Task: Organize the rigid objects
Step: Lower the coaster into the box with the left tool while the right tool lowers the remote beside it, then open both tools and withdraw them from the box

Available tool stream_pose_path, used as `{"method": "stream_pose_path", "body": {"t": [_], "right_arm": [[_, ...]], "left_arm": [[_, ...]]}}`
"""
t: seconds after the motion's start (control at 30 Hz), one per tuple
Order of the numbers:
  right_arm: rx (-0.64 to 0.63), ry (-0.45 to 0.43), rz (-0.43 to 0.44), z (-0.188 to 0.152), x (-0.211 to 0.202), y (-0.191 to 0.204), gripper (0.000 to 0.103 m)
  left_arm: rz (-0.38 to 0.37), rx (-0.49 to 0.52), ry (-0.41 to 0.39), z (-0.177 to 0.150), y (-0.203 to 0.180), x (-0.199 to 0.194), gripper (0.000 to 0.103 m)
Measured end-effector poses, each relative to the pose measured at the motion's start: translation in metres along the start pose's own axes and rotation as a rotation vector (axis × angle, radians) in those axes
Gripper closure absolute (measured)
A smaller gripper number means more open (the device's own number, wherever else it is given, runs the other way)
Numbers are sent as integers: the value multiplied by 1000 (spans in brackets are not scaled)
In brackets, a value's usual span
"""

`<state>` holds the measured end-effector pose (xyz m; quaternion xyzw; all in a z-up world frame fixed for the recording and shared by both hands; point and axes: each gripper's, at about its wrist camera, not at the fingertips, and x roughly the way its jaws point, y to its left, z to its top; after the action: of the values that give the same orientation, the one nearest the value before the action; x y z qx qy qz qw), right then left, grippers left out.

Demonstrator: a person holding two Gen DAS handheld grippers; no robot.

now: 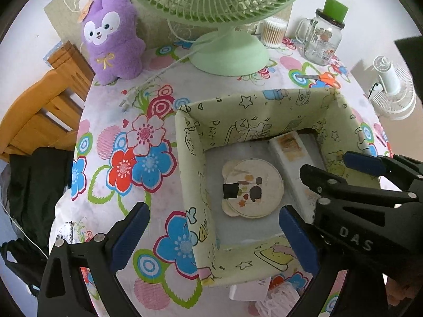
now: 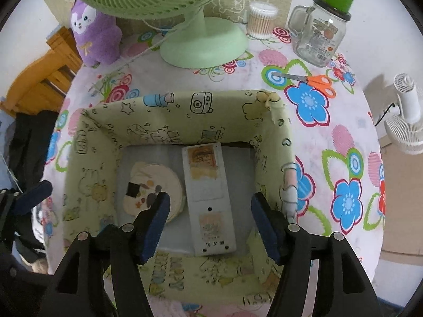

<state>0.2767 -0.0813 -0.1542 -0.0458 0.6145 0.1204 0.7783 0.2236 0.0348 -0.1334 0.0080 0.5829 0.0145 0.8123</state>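
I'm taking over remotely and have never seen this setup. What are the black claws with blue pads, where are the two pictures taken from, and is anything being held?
The claws are two hand-held grippers, each with a fisheye camera looking along its fingers. One picture is from the left gripper, the other from the right gripper. Both are open and hold nothing. Below them a fabric box on the flowered tablecloth contains a round coaster and a long white remote. Outside it lie orange scissors, near a glass jar, green fan and purple plush.

Table: a floral tablecloth [image 2: 343, 142] is covering it.
Sitting on top: green desk fan [image 2: 203, 50], fabric storage box [image 2: 185, 105], glass jar [image 2: 321, 35], orange scissors [image 2: 317, 80], purple plush [image 2: 92, 37].
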Motion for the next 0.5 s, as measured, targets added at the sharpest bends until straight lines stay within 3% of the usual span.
{"method": "stream_pose_path", "body": {"t": [0.27, 0.5], "right_arm": [[12, -84, -37, -11, -36, 0, 16], [27, -127, -36, -22, -61, -1, 15]], "left_arm": [[-27, -2, -49, -5, 0, -24, 3], [-33, -7, -91, -14, 3, -46, 3]]}}
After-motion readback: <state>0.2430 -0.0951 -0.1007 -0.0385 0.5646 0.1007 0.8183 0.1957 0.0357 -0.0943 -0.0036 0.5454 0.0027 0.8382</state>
